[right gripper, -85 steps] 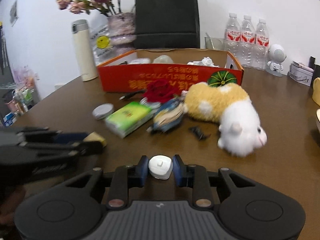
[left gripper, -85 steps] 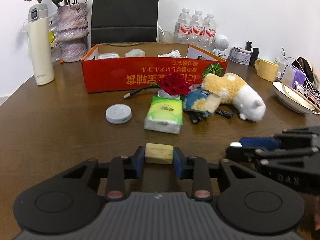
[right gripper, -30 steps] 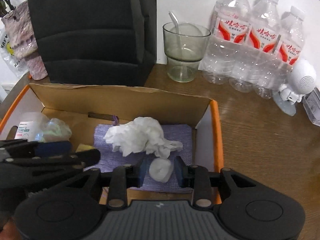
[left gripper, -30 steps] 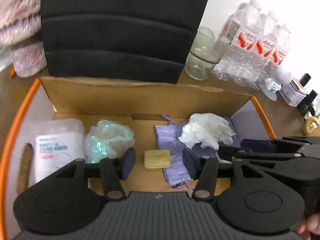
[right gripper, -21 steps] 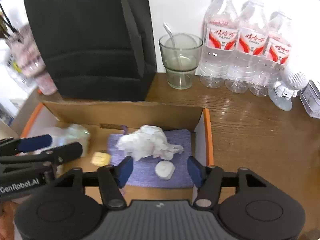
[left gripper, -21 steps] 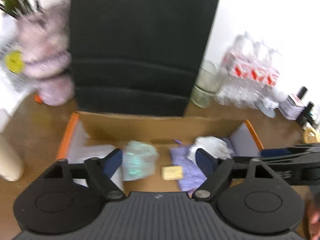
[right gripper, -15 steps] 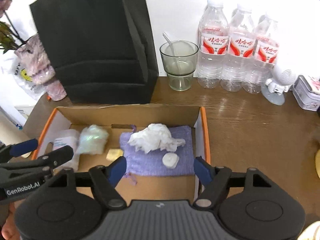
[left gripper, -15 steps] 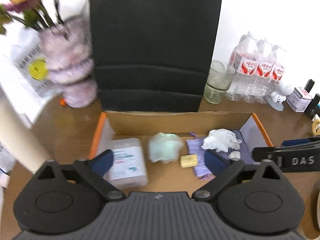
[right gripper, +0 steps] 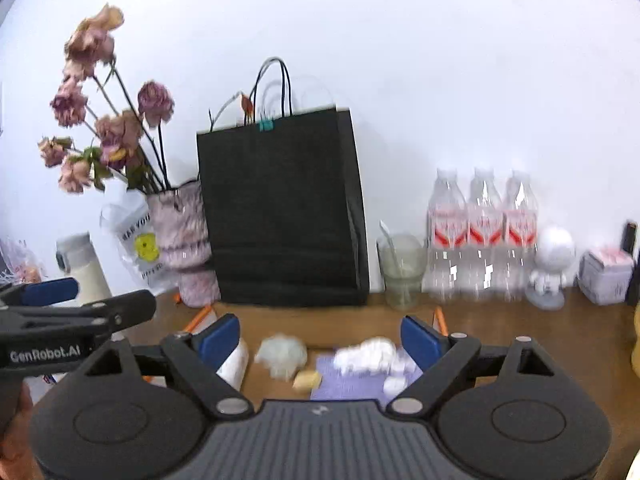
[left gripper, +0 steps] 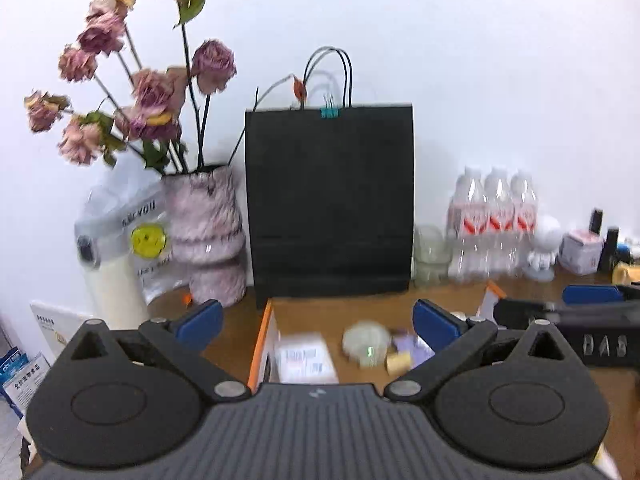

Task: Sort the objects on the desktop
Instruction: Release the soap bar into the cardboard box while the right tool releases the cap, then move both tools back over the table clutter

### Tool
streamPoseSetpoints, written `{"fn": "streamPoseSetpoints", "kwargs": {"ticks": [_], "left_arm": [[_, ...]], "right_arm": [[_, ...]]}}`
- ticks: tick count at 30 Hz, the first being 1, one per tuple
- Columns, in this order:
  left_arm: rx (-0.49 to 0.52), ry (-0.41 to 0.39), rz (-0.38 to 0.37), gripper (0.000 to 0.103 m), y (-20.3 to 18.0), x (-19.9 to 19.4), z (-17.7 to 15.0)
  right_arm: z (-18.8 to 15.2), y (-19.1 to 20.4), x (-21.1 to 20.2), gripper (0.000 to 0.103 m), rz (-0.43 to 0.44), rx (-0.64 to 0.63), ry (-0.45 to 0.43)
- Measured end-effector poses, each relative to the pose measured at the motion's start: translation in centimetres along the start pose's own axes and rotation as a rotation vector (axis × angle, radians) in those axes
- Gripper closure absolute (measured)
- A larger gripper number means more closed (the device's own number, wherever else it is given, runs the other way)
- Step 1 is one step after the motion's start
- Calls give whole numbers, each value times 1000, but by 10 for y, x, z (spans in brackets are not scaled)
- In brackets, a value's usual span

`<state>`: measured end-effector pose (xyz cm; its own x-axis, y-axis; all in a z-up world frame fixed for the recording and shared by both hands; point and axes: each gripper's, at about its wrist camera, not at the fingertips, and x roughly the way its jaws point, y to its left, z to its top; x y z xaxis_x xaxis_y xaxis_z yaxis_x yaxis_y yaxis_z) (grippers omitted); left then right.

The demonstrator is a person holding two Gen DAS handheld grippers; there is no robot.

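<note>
Both claws, left [left gripper: 318, 314] and right [right gripper: 320, 336], spread apart and empty, jaws just opened: yellow block [right gripper: 307, 380] and white cap [right gripper: 394, 385] lie sorted in the cardboard box [left gripper: 262, 344].

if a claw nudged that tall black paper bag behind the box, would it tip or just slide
The black paper bag stands tall on a narrow base, so a high push would probably tip it. It looks like thin paper, so likely light and apt to slide or dent. The wall close behind may catch it.
</note>
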<state>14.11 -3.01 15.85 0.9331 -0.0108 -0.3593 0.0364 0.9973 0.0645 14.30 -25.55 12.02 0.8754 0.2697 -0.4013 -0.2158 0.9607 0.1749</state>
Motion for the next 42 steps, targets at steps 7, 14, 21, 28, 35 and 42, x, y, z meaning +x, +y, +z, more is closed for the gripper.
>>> {"fn": "streamPoseSetpoints", "kwargs": {"ticks": [7,14,21,28,35,42], "left_arm": [[38,-33,-21,0,6,-40,-48],[18,-56,-41,0,20,-90,-82],[-59,28,-46,0,36,-126,-142],[-34,94,-29,0,45,-144,-170],[-1,166,-165,0,31,-151,-179],[22,182,-199,0,9,-110,-168]], "right_arm": [[-50,16,-24,15,-31,-54,-29],[-86,25,-62,14,-3,-22,3],[-142,23,-104,11,-8,-4,62],[-190,20,-143,11,-23,-30,109],[-213,28,-172,12,-15,-112,95],[-199,30,-162,24,19,-87,87]]}}
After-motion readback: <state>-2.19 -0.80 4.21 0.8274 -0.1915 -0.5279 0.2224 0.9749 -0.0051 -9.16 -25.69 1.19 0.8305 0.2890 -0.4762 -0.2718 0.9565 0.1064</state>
